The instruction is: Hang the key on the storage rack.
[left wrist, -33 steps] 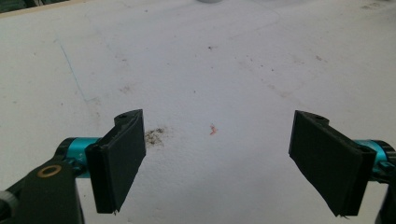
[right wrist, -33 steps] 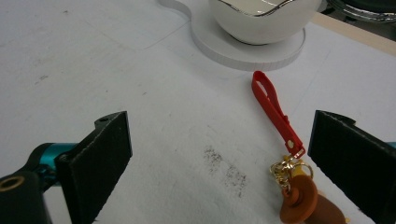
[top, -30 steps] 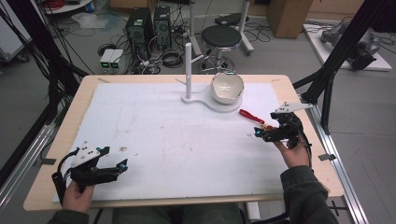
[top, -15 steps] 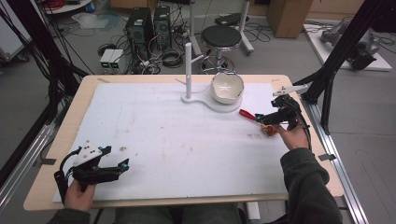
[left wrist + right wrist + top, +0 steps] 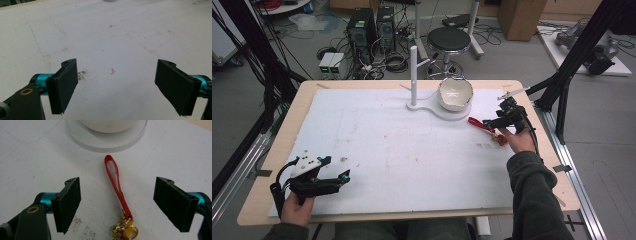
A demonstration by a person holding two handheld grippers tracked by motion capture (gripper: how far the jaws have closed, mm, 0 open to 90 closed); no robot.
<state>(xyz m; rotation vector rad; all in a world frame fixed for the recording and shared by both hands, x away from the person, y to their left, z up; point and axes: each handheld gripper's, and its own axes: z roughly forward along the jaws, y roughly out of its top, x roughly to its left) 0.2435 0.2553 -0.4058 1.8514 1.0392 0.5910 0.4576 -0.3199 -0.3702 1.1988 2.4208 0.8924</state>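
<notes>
since the earlier high-view pictures the right gripper (image 5: 490, 121) has travelled away from the person along the right side of the table (image 5: 362, 150), from a spot nearer the front edge to one just short of the white stand base (image 5: 447, 112), and it now sits over the red strap keychain (image 5: 484, 127). its jaws have just been closing, yet in the right gripper view they stand spread with the strap (image 5: 117, 185) lying between them and neither pad touching it. the left gripper (image 5: 343, 177) has kept its place near the front left corner, its jaws wide apart over bare, stained white table cover (nothing between them in the left gripper view (image 5: 117, 85)). the keychain, the bowl (image 5: 455, 94) and the stand with its upright post (image 5: 413, 75) lie where they lay before.

the keychain rests flat on the table cover, right of centre, just beside the round base that carries the bowl but apart from it. its long axis runs diagonally in the high view: the looped red end points up and to the left, toward the base and bowl, and the gold ring and clasp end (image 5: 123, 228) points down and to the right, toward the person's right hand (image 5: 522, 140). in the right gripper view the strap runs almost straight away from the camera, loop end farthest, metal end nearest, lying roughly midway between the two pads.
</notes>
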